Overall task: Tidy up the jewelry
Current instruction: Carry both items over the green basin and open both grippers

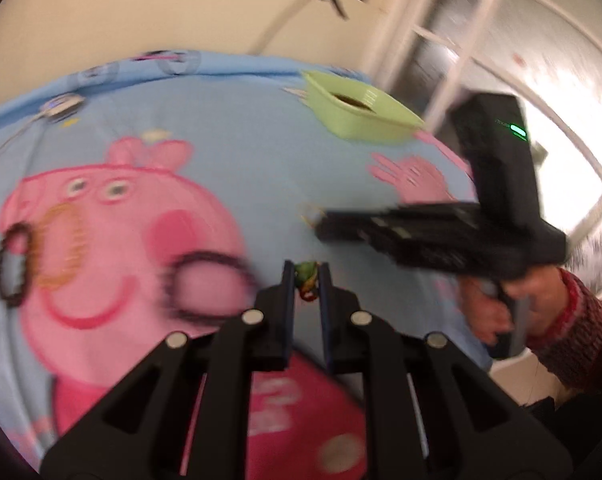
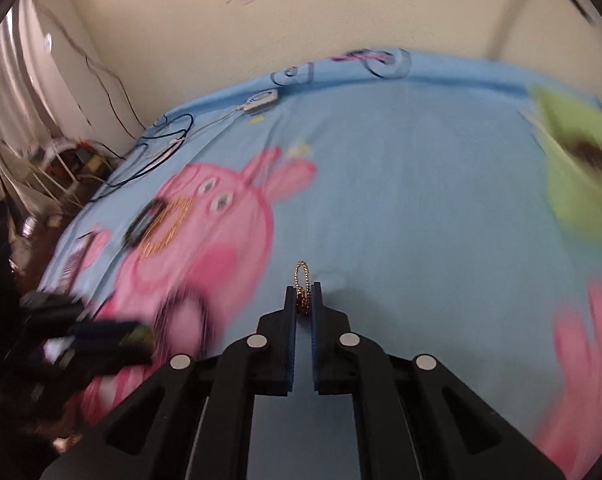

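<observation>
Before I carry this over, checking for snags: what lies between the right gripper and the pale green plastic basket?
Only bare blue printed bedsheet, between the right gripper and basket, in the right wrist view.

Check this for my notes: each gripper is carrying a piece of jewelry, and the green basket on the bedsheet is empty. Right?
Not quite. The green basket already holds something dark, as the left wrist view shows. The rest stands: the left gripper and right gripper each carry jewelry.

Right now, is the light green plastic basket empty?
No, the light green plastic basket already holds something dark brown inside.
</observation>
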Demonstrator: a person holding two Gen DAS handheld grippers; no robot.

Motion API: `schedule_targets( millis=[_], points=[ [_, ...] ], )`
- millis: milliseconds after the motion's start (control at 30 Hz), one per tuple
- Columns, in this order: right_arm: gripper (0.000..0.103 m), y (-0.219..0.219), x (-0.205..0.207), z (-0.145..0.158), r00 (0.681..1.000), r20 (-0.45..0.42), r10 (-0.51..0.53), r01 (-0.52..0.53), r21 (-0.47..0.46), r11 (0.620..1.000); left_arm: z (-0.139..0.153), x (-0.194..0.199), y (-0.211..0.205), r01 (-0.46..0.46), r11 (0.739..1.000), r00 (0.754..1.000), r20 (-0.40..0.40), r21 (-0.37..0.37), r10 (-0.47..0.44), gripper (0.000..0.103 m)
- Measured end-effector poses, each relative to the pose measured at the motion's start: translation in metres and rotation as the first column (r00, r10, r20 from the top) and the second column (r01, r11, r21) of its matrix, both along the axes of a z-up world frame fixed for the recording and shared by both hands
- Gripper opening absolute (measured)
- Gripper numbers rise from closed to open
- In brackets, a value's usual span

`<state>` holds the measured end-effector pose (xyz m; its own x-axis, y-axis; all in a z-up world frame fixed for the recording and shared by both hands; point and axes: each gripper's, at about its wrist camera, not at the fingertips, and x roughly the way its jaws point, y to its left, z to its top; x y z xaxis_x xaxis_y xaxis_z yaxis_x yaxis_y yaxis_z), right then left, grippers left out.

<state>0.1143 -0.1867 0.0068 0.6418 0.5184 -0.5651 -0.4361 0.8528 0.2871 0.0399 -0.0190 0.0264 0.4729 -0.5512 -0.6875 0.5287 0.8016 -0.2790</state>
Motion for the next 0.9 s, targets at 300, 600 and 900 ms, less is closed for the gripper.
schedule_targets(
  millis=[300, 600, 900],
  points=[
    [0.0, -0.098, -0.089, -0.03, 0.975, 0.07, -0.209, 0.201, 0.104, 0.974, -0.02, 0.011, -0.099, 0.148, 0.983, 0.988, -0.07, 0.111, -0.14, 0.011],
    [0.0, -0.156, -0.043, 0.03, 0.959, 0.152, -0.238, 0.186, 0.292, 0.938, 0.052, 0.068, -0.144, 0.169, 0.98, 0.984, 0.038, 0.102, -0.173, 0.011],
    [0.0, -0.201, 0.046, 0.07, 0.931, 0.135, -0.339, 0.292, 0.283, 0.914, 0.062, 0.199, -0.202, 0.079, 0.99, 0.997, -0.001, 0.116, -0.08, 0.011]
  ],
)
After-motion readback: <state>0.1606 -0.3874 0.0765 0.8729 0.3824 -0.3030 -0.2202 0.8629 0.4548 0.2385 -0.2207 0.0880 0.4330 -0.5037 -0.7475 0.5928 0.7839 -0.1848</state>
